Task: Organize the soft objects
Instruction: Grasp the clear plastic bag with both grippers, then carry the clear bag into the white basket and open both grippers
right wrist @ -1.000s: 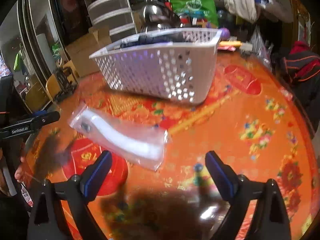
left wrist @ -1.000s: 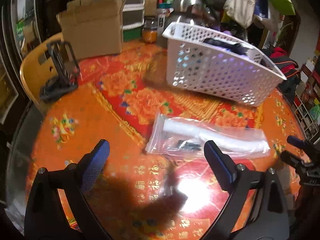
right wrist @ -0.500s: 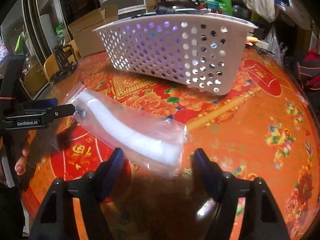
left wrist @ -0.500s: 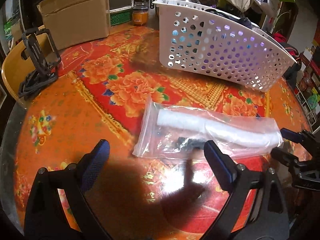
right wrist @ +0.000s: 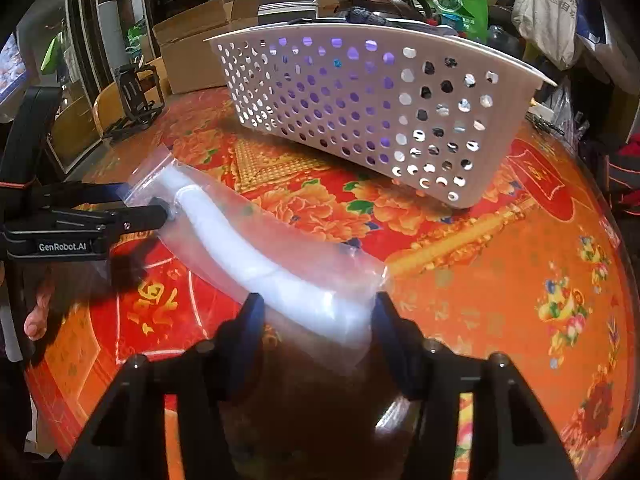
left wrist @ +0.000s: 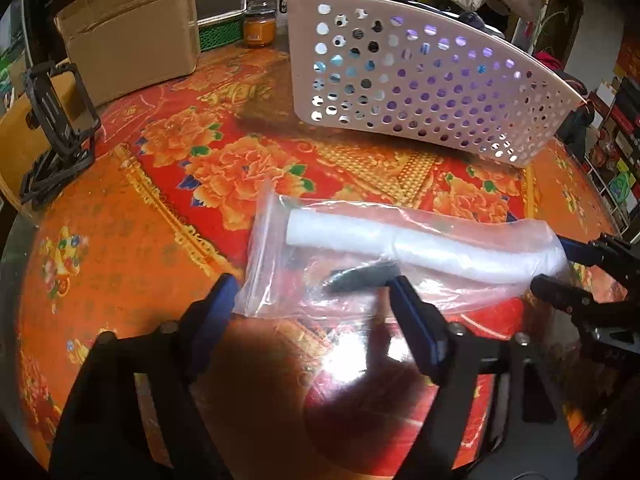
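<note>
A clear plastic bag [left wrist: 384, 256] lies flat on the round table [left wrist: 132, 240], which is covered in a red and orange flowered cloth. Inside the bag sit a long white roll [left wrist: 420, 248] and a small dark piece [left wrist: 360, 276].

The left tongs [left wrist: 314, 300] stand open over the bag's near end: the bag's sealed edge and the dark piece lie between the two blue-padded fingers [left wrist: 218, 304], which are spread wider than the bag's corner. The right finger overlaps the plastic in the left wrist view, but no squeeze shows. In the right wrist view the same tongs [right wrist: 140, 204] reach in from the far left, their tips at the bag's [right wrist: 256, 240] far end.

The right tongs [right wrist: 316, 316] are open too, with the other end of the bag, where the white roll [right wrist: 280, 276] ends, lying between their fingers [right wrist: 250, 320]. Whether the pads touch the plastic I cannot tell. From the left wrist view these tongs [left wrist: 560, 268] show at the far right, straddling the bag's end.

Beyond both tongs, past the bag, stands a white perforated basket [left wrist: 420, 80] with dark fabric showing over its rim. Further off to the left are a cardboard box [left wrist: 128, 36] and a black stand [left wrist: 56, 128] at the table's edge, and an orange jar [left wrist: 260, 28] beside the box.
</note>
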